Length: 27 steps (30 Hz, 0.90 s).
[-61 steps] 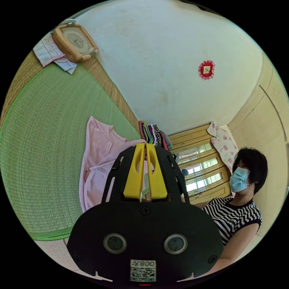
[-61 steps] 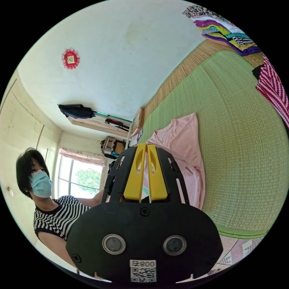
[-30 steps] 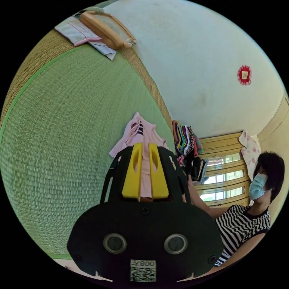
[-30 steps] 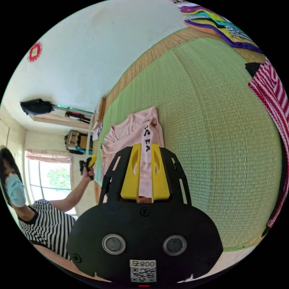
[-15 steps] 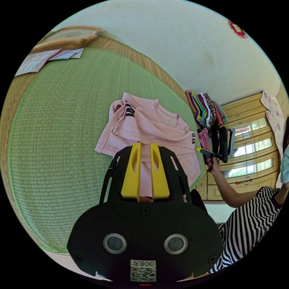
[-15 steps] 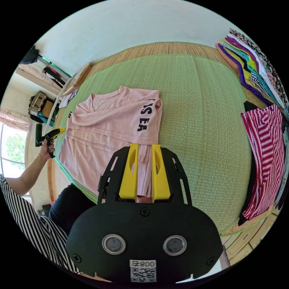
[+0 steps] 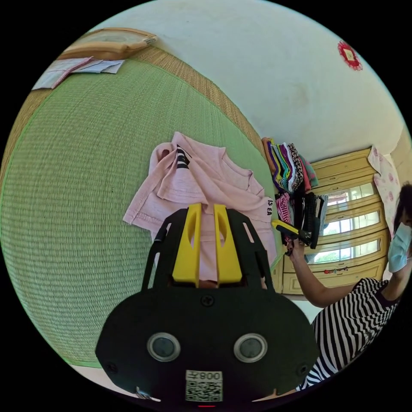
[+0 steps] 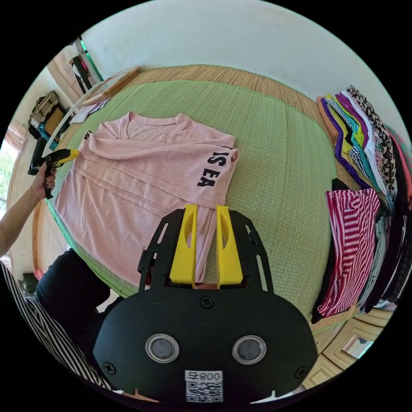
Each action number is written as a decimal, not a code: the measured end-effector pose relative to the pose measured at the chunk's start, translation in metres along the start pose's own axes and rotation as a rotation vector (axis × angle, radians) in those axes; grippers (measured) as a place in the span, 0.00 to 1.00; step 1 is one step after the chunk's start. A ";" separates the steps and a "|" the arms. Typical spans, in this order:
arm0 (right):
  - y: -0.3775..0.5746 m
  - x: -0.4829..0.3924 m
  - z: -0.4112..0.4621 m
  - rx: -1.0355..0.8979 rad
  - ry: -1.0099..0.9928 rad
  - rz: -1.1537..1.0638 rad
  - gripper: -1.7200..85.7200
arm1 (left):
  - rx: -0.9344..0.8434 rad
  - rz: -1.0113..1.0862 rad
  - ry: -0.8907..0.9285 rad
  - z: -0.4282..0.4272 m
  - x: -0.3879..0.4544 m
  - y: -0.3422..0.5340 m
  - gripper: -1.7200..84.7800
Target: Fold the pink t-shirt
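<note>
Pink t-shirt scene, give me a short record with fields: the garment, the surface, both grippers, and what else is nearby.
garment: pink t-shirt, lying on the mat with both sleeves folded in over the body, black lettering showing on one sleeve
surface: green woven mat
left gripper: jaws slightly apart, over the shirt's hem end
right gripper: jaws slightly apart, over the shirt's edge
nearby: stack of folded clothes at the mat's edge; red striped garment beside it
</note>
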State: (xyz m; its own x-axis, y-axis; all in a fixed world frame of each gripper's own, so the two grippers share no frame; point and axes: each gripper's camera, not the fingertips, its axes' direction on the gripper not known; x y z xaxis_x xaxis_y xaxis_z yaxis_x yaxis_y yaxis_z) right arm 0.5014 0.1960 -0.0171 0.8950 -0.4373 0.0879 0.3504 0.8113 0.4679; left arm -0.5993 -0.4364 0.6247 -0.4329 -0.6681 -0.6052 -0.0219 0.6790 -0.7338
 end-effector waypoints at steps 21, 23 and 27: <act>0.003 -0.072 0.015 -0.030 0.094 -0.103 0.02 | 0.105 -0.117 0.166 -0.023 -0.029 -0.007 0.02; 0.004 -0.074 0.005 -0.007 0.087 -0.105 0.02 | 0.128 -0.107 0.187 -0.031 -0.027 -0.007 0.02; 0.004 -0.072 -0.015 0.042 0.041 -0.095 0.02 | 0.158 -0.084 0.210 -0.043 -0.025 -0.009 0.02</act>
State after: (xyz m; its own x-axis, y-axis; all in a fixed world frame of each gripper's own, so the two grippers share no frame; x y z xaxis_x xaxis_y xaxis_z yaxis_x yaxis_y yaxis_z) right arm 0.4423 0.2363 -0.0351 0.8691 -0.4946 0.0053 0.4233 0.7493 0.5093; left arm -0.6273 -0.4131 0.6599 -0.6134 -0.6311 -0.4748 0.0680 0.5567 -0.8279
